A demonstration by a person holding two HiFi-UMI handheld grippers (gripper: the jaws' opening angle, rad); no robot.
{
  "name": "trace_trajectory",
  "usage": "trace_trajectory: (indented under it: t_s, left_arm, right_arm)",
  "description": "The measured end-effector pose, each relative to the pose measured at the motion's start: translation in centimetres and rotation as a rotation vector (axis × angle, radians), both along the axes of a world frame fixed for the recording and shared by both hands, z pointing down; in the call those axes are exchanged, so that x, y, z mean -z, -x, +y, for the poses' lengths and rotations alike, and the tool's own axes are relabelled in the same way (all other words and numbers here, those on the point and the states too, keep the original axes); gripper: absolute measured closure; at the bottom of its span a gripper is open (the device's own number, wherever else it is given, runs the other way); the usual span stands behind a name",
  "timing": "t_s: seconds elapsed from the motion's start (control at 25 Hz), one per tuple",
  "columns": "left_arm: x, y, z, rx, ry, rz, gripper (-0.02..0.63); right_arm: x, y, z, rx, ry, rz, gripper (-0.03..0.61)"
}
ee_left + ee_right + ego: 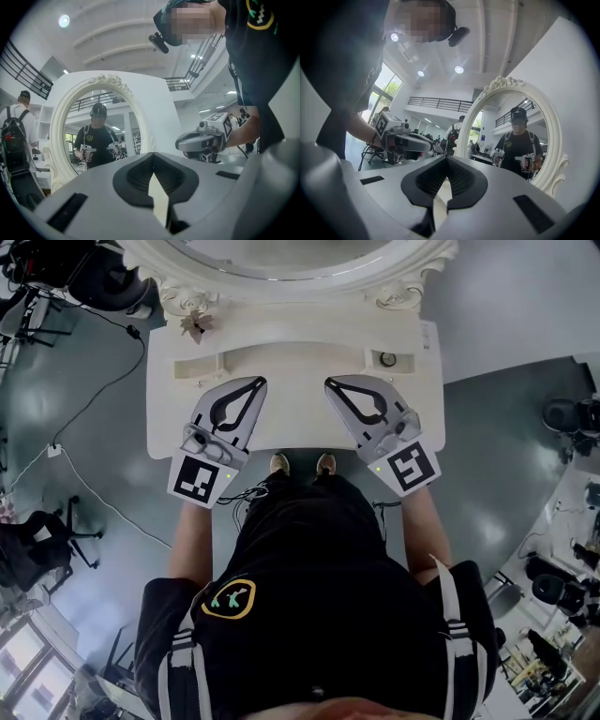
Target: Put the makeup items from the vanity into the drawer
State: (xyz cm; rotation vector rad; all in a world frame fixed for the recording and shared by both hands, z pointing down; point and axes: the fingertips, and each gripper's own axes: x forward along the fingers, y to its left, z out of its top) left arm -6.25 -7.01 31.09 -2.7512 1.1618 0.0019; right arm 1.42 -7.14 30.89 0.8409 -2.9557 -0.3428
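"Scanning from the biggest thing down, what have we got?"

"White vanity (291, 418) filling the middle of the head view; its oval mirror (281, 254) stands along the vanity's back edge; I see no drawer open, and the vanity's front face is out of sight below its top."

"And the grippers?"

"Left gripper (261, 382) and right gripper (330, 382) both hover level over the vanity's front half; each gripper view shows its two jaws pressed together with nothing between them; both are empty."

"The makeup?"

"Only one small round item (387, 359) shows, sitting in a recess at the vanity's back right; it is too small to tell what it is."

"What could go wrong from here?"

"My judgement: closed jaws can't take it, so reaching in without opening them would shove it about in its recess or tip it off the vanity's right side; it looks low and round, so a shallow pinch may squirt it loose; and if the drawer is not opened first, a carried item has nowhere to go."
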Motion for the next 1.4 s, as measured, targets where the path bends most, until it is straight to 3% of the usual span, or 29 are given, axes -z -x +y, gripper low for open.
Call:
trace_trajectory:
  t_s: [1.4]
  left_arm:
    - [-0.05,0.23,0.03,-0.011,0.001,0.000,0.595]
  right_arm:
    - [-0.57,0.26,-0.33,-0.042,0.001,0.003,0.558]
